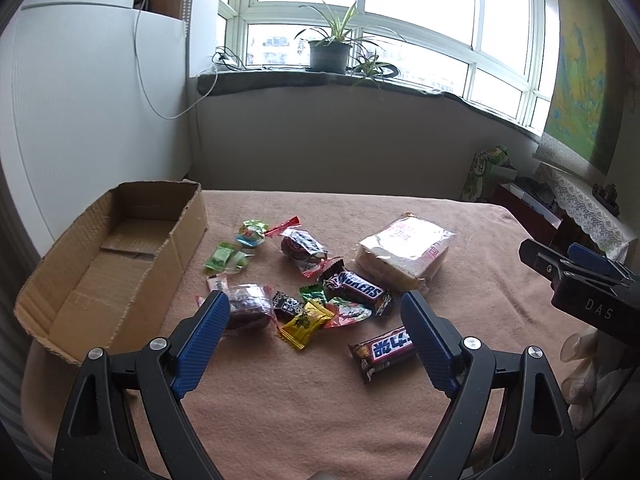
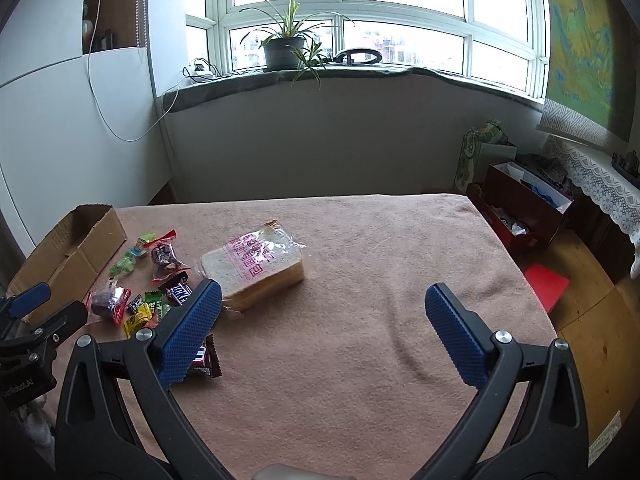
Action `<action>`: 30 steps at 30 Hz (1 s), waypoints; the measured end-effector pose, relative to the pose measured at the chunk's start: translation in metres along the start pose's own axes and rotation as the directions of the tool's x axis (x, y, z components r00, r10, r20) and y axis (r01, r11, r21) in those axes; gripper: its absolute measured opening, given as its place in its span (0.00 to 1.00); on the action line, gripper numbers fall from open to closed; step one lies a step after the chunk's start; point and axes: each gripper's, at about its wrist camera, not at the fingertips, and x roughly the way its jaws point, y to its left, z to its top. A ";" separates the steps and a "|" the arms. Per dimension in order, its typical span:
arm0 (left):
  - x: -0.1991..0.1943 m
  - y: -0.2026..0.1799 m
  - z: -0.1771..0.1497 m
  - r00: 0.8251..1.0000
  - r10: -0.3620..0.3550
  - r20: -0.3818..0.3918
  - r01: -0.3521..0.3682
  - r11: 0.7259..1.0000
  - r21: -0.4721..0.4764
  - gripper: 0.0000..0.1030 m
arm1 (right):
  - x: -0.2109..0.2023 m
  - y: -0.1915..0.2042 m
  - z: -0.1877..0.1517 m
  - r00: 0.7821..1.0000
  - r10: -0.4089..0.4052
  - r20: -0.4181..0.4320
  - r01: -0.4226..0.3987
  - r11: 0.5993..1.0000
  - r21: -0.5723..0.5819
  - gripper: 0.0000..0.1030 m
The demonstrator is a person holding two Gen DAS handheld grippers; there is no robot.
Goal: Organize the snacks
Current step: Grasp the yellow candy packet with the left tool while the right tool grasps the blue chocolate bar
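An empty cardboard box (image 1: pixel 120 256) (image 2: pixel 80 240) stands at the table's left. Beside it lie several small wrapped candies, a yellow candy (image 1: pixel 306 322), two Snickers bars (image 1: pixel 358 290) (image 1: pixel 386 352) and a bagged loaf of sliced bread (image 1: pixel 404 254) (image 2: pixel 256 266). My left gripper (image 1: pixel 316 312) hovers open above the candy pile, nothing between its fingers. My right gripper (image 2: pixel 322 300) is open too, over bare cloth to the right of the bread. The right gripper's side (image 1: pixel 580 276) shows at the right edge of the left wrist view; the left one (image 2: pixel 32 320) shows at the left edge of the right wrist view.
A pink cloth (image 2: pixel 380 280) covers the table. Behind it runs a low wall with a windowsill and a potted plant (image 1: pixel 332 46). Right of the table stand a red box (image 2: pixel 524 208), a green bag (image 2: pixel 476 156) and a lace-covered shelf.
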 end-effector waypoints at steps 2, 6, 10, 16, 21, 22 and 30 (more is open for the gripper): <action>0.006 -0.001 0.000 1.000 -0.018 -0.012 0.018 1.000 -0.008 0.84 | 0.008 -0.005 0.001 0.999 0.032 -0.024 -0.032 0.999 0.018 1.00; 0.020 0.001 -0.004 0.997 -0.047 -0.053 0.045 0.998 -0.035 0.79 | 0.024 -0.010 0.002 0.993 0.094 -0.068 -0.091 0.995 0.048 1.00; 0.029 0.001 -0.012 0.994 -0.068 -0.090 0.065 0.997 -0.034 0.71 | 0.042 -0.011 -0.006 0.975 0.177 -0.134 -0.168 0.983 0.076 1.00; 0.037 0.015 -0.023 0.989 -0.060 -0.134 0.052 0.997 -0.064 0.62 | 0.058 0.007 -0.022 0.941 0.267 -0.208 -0.253 0.963 0.090 0.99; 0.041 0.026 -0.024 0.988 -0.047 -0.144 0.037 0.997 -0.075 0.56 | 0.055 0.040 -0.024 0.897 0.370 -0.243 -0.385 0.923 -0.019 0.88; 0.042 0.027 -0.024 0.989 -0.046 -0.143 0.036 0.997 -0.073 0.54 | 0.054 0.047 -0.022 0.884 0.393 -0.255 -0.418 0.907 -0.050 0.88; 0.061 0.025 -0.019 0.982 -0.072 -0.174 0.070 0.997 -0.018 0.40 | 0.072 0.089 -0.014 0.768 0.474 -0.431 -0.613 0.738 -0.281 0.71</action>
